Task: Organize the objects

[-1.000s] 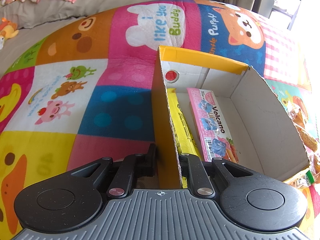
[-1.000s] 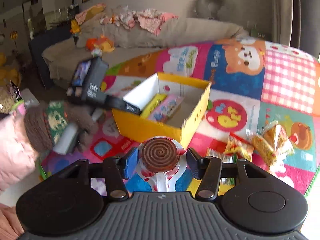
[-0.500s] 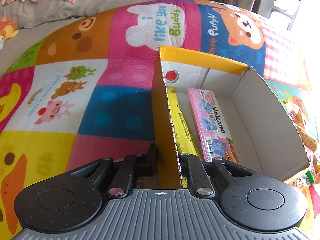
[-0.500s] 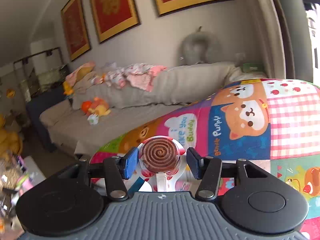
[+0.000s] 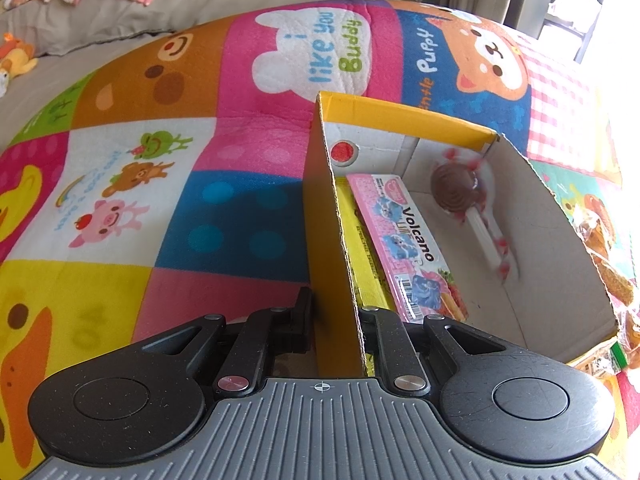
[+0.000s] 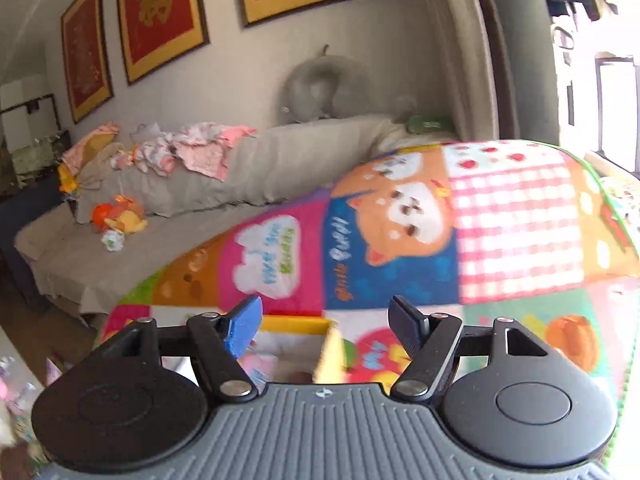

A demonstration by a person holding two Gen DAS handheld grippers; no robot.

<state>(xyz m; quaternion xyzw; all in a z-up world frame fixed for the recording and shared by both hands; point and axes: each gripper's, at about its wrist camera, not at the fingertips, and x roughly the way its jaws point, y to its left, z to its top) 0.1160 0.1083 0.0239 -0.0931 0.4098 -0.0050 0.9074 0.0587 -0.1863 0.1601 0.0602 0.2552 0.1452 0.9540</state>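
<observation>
My left gripper (image 5: 334, 312) is shut on the near left wall of the yellow cardboard box (image 5: 404, 120), which stands on the colourful play mat. Inside the box lie a yellow packet (image 5: 360, 256), a pink Volcano snack pack (image 5: 404, 240) and a brown swirl lollipop (image 5: 456, 192), blurred, against the right inner wall. My right gripper (image 6: 326, 320) is open and empty, above the box, whose yellow edge (image 6: 294, 324) shows between and below the fingers.
Loose snack bags (image 5: 608, 256) lie on the mat (image 5: 120, 184) to the right of the box. A grey sofa (image 6: 192, 200) with clothes and soft toys runs behind the mat. Framed pictures hang on the wall.
My right gripper has opened and let go of the lollipop, which now lies inside the box. The left gripper has kept its hold on the box wall.
</observation>
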